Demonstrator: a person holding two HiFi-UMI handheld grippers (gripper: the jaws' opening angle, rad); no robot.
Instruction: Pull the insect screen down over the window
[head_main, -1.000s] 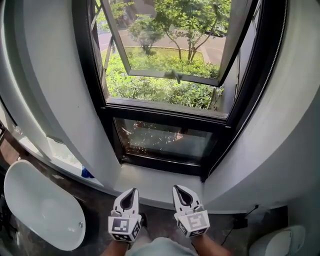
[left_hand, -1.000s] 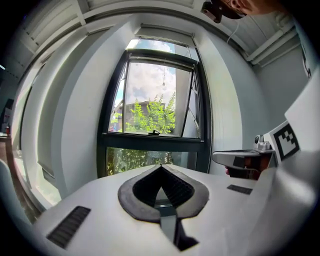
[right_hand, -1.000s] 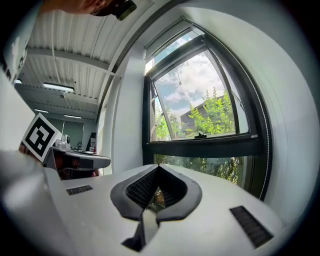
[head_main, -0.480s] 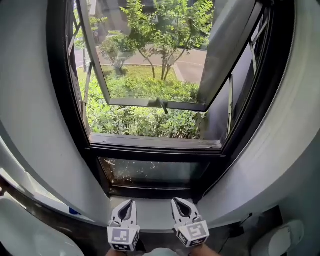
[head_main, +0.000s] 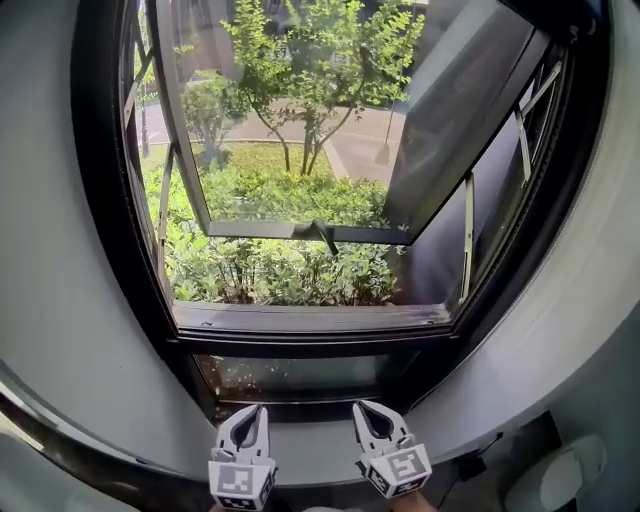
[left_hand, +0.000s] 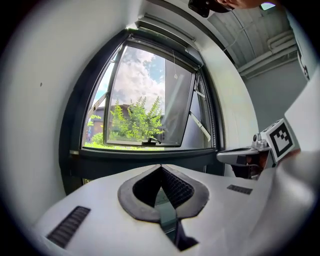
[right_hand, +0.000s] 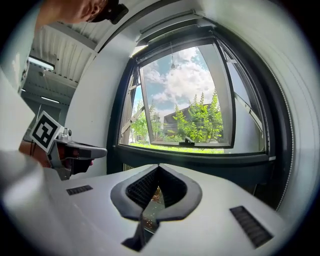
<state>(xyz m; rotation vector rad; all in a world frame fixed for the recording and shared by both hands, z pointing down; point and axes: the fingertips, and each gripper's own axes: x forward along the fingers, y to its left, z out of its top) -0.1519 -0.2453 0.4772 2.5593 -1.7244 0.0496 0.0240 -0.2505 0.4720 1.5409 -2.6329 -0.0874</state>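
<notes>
Head view: the window (head_main: 300, 200) fills more of the picture than a second ago. The left gripper (head_main: 258, 412) and right gripper (head_main: 362, 410) sit below its sill, jaws pressed together, empty.

Left gripper view: the insect screen seems rolled up in the box (left_hand: 165, 30) above the window.

Right gripper view: a cord (right_hand: 172, 61) dangles there, not yet reached.

sash (head_main: 280, 130) swung outward, opening passable; lower frame rail (head_main: 310, 345) ahead; walls (head_main: 60, 300) close both sides.
</notes>
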